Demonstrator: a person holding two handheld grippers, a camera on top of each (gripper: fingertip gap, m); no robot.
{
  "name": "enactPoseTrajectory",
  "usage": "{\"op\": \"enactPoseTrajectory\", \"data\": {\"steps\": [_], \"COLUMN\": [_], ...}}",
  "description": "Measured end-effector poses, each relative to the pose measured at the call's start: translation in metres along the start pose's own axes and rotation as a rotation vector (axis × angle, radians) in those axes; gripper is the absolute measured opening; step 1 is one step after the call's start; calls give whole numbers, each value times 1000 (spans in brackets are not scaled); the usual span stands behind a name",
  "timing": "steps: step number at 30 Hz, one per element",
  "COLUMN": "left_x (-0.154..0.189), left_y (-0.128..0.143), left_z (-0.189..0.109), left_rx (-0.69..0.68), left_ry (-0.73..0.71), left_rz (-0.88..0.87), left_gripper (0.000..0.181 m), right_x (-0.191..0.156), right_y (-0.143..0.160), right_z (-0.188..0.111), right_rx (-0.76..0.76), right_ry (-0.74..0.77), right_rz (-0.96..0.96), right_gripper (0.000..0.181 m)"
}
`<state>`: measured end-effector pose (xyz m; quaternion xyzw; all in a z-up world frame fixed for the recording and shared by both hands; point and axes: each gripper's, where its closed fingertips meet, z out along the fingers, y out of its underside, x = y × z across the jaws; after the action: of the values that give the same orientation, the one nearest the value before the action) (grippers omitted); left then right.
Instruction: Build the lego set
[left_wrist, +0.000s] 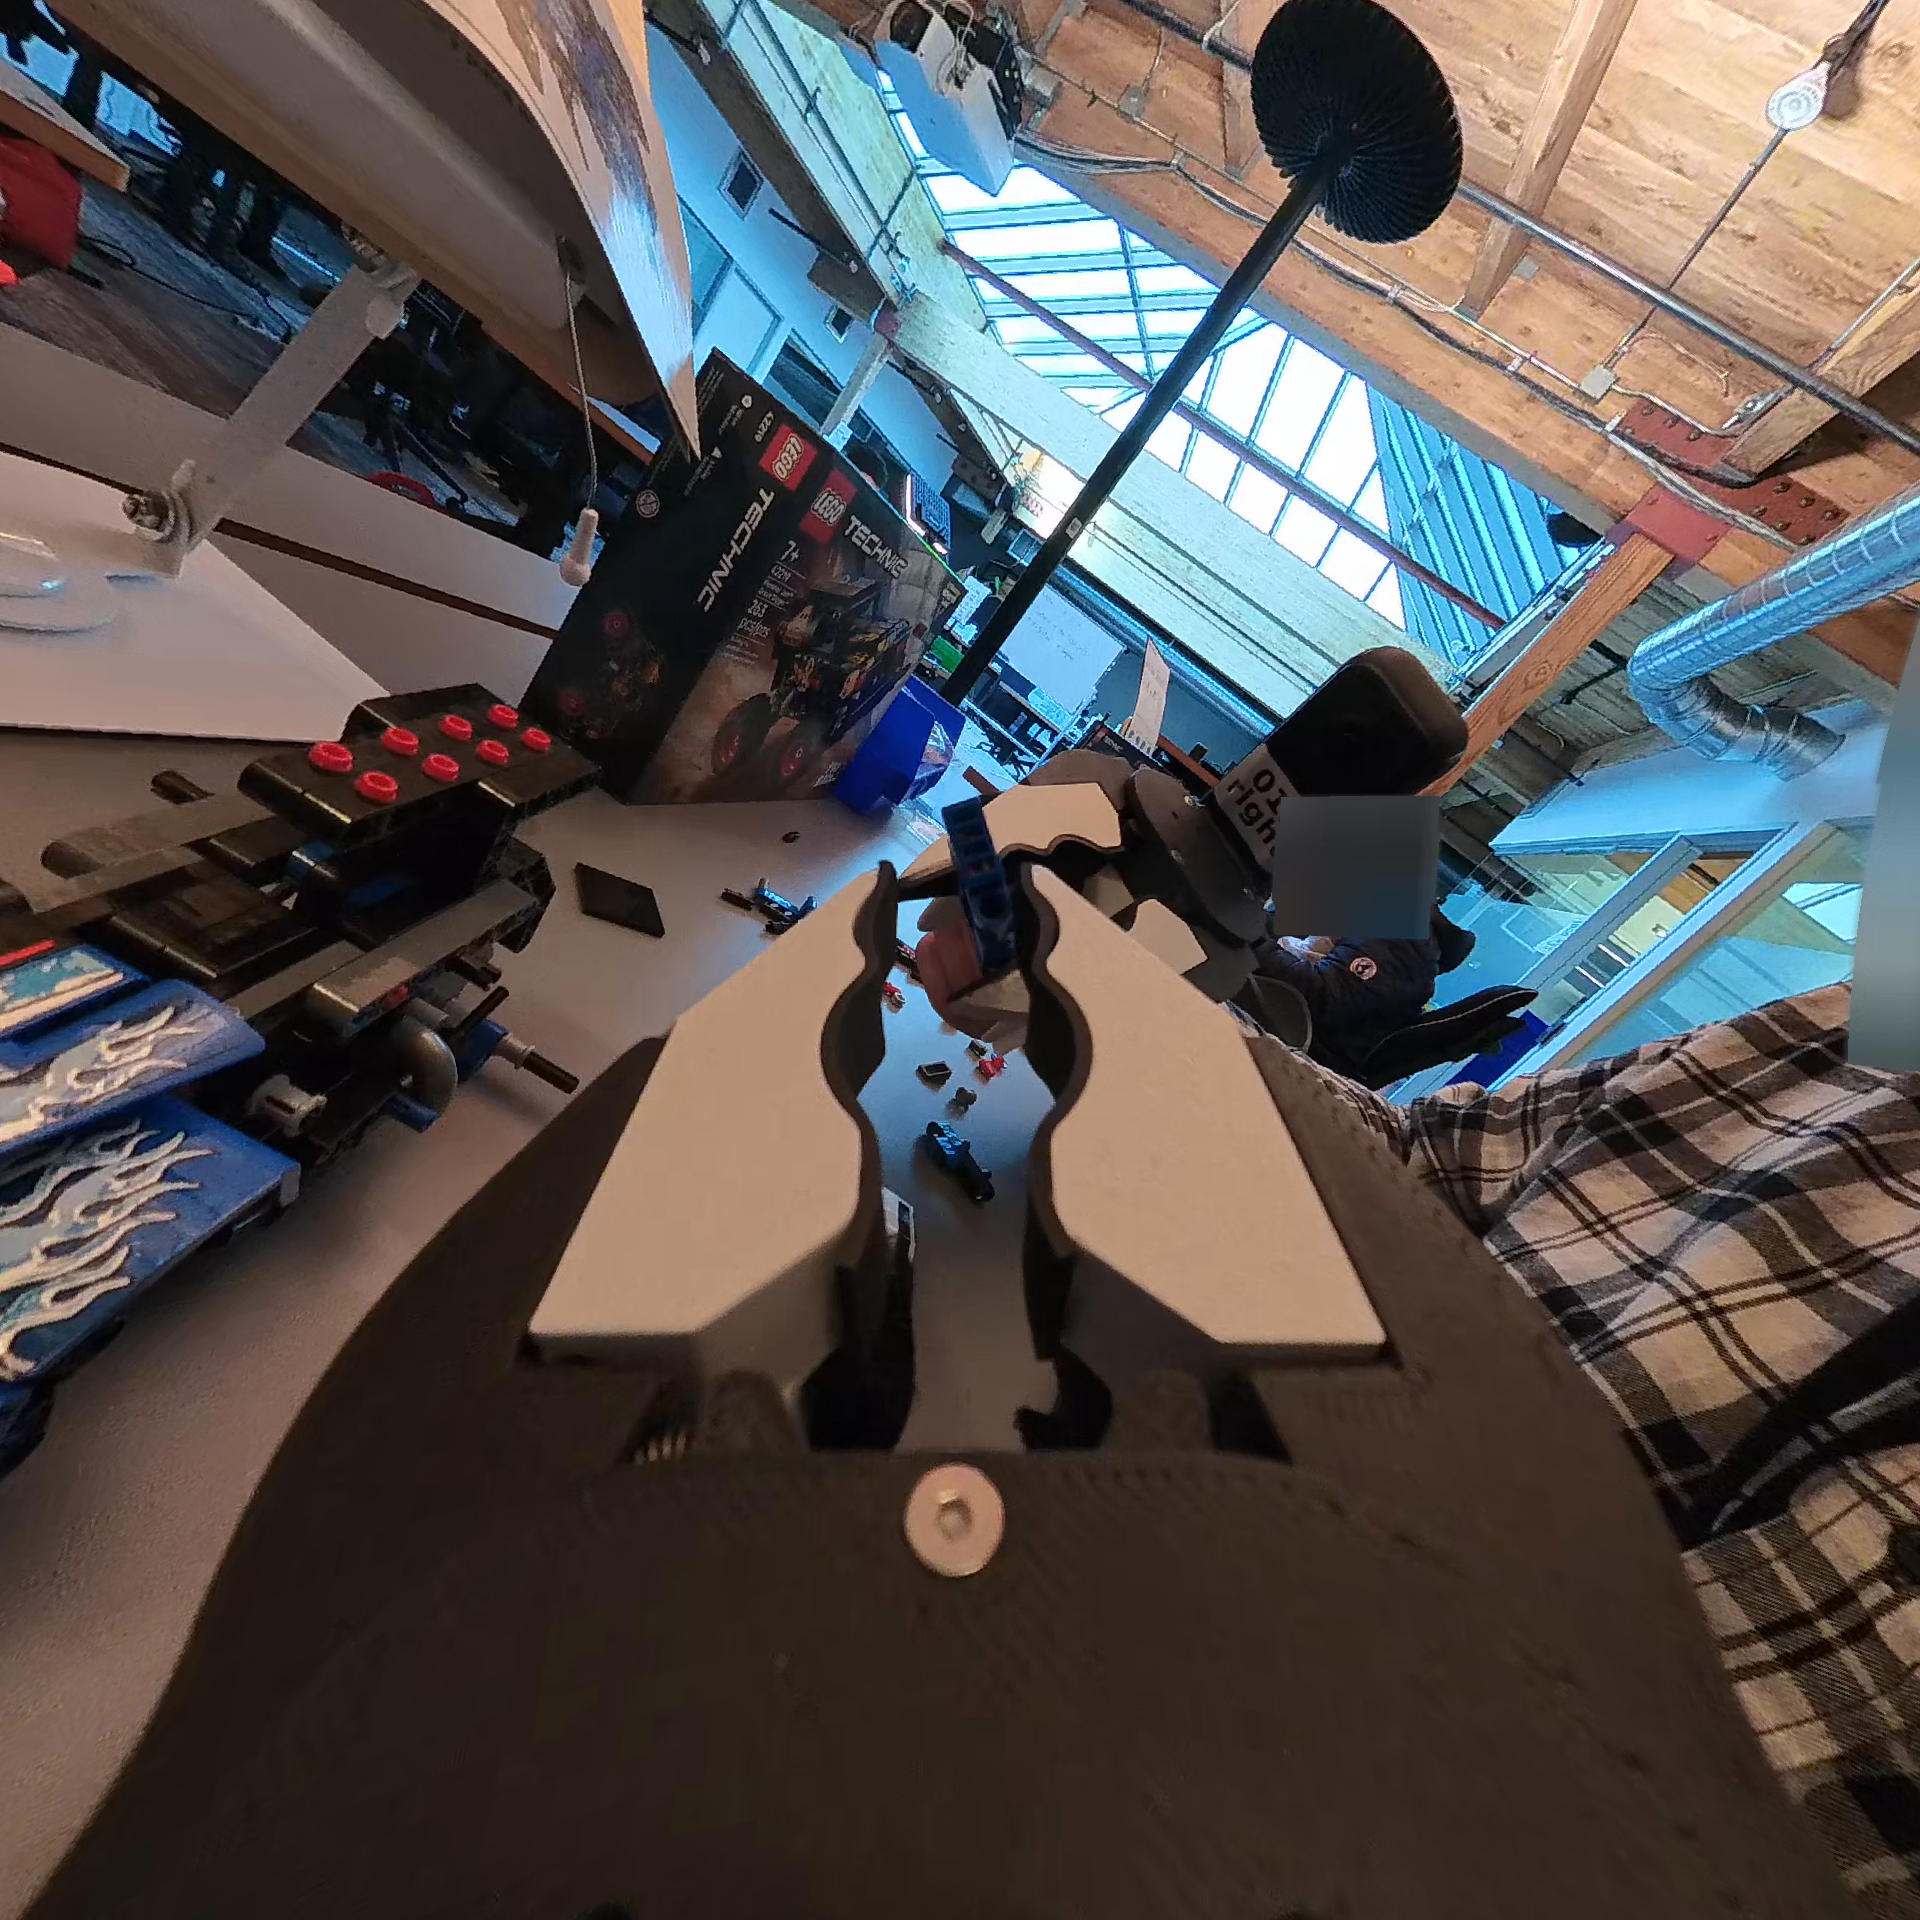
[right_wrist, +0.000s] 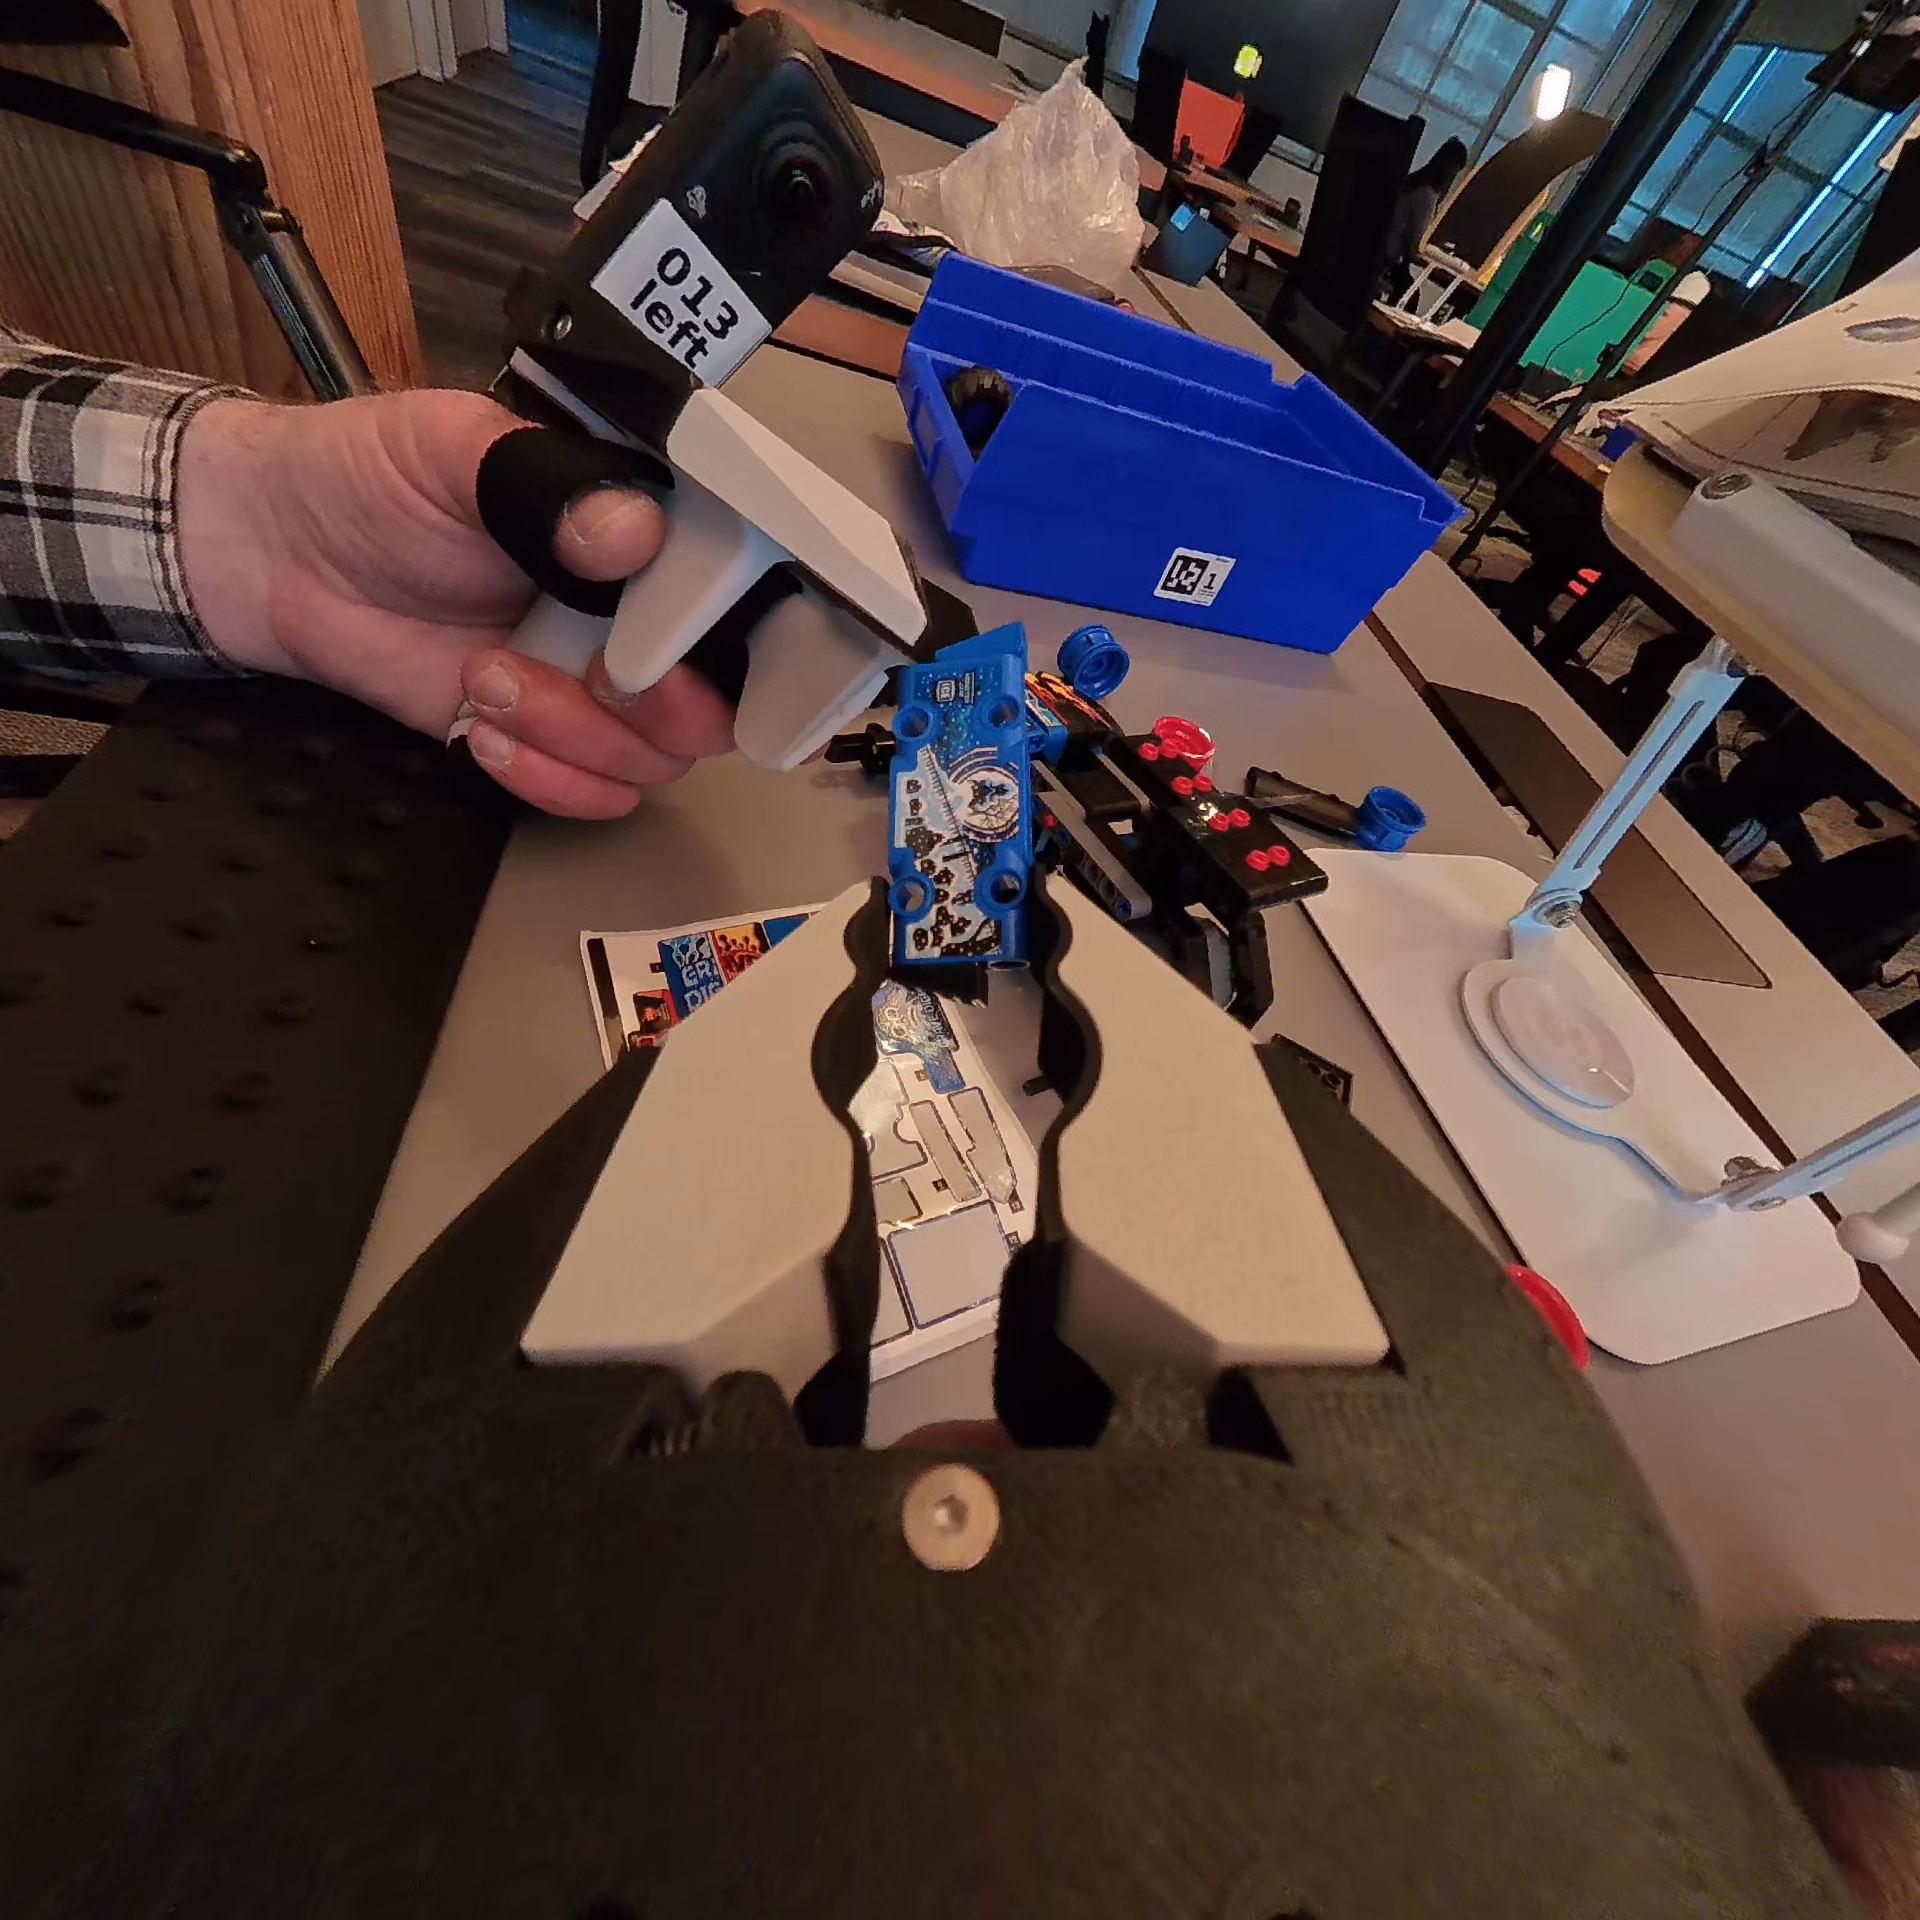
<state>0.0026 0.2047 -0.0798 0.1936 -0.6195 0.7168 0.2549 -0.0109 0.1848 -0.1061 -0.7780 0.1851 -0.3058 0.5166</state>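
My right gripper (right_wrist: 958, 914) is shut on the lower end of a blue stickered panel (right_wrist: 961, 800) and holds it upright above the table. In the left wrist view the panel (left_wrist: 977, 883) shows edge-on between the tips of my left gripper (left_wrist: 956, 894), whose jaws stand a little apart with a gap on each side of it. The right gripper's fingers (left_wrist: 1060, 816) show just behind. In the right wrist view my left gripper (right_wrist: 852, 686) hovers at the panel's upper left. The black chassis with red studs (right_wrist: 1195, 821) (left_wrist: 416, 790) lies behind.
A blue bin (right_wrist: 1143, 468) stands at the back. Two blue wheel hubs (right_wrist: 1091, 660) (right_wrist: 1387, 816) lie by the chassis. A sticker sheet (right_wrist: 935, 1143) lies under my right gripper. A white stand (right_wrist: 1558, 1091) is at right. The set's box (left_wrist: 748, 623), blue flame panels (left_wrist: 104, 1195) and small loose pieces (left_wrist: 956, 1148) are nearby.
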Motion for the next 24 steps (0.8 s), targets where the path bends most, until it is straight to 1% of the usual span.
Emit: {"op": "enactPoseTrajectory", "data": {"steps": [24], "left_x": [0], "left_y": [2], "left_z": [1], "left_rx": [-13], "left_ry": [0], "left_rz": [5], "left_gripper": [20], "right_x": [0], "right_y": [2], "right_z": [0], "right_rx": [-22], "right_ry": [16], "right_rz": [-48], "right_gripper": [25]}}
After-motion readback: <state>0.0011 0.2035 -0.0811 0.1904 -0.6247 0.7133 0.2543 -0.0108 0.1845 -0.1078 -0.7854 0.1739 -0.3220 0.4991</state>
